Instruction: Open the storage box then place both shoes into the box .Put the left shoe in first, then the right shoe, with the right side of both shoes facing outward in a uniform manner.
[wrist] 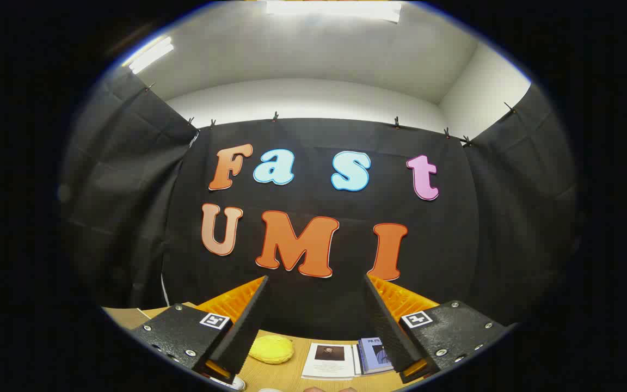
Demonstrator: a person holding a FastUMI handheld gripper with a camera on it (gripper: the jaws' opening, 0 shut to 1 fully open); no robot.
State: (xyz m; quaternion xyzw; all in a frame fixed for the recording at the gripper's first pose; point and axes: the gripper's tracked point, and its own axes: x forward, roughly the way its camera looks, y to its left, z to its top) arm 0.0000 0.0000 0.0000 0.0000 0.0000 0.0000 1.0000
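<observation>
Two fingers spread wide above the table

Two black fingers (248,321) of the gripper (316,283) stand well apart with nothing between them, aimed at the booth's black cloth wall (319,136). Below and between them lies a wooden table (281,375). On it sit a yellow sponge-like pad (271,349) just beside the left finger, a white booklet (330,360) in the middle, and a blue booklet (374,355) touching the right finger's edge. Where the storage box and shoes are, I cannot tell.
</observation>
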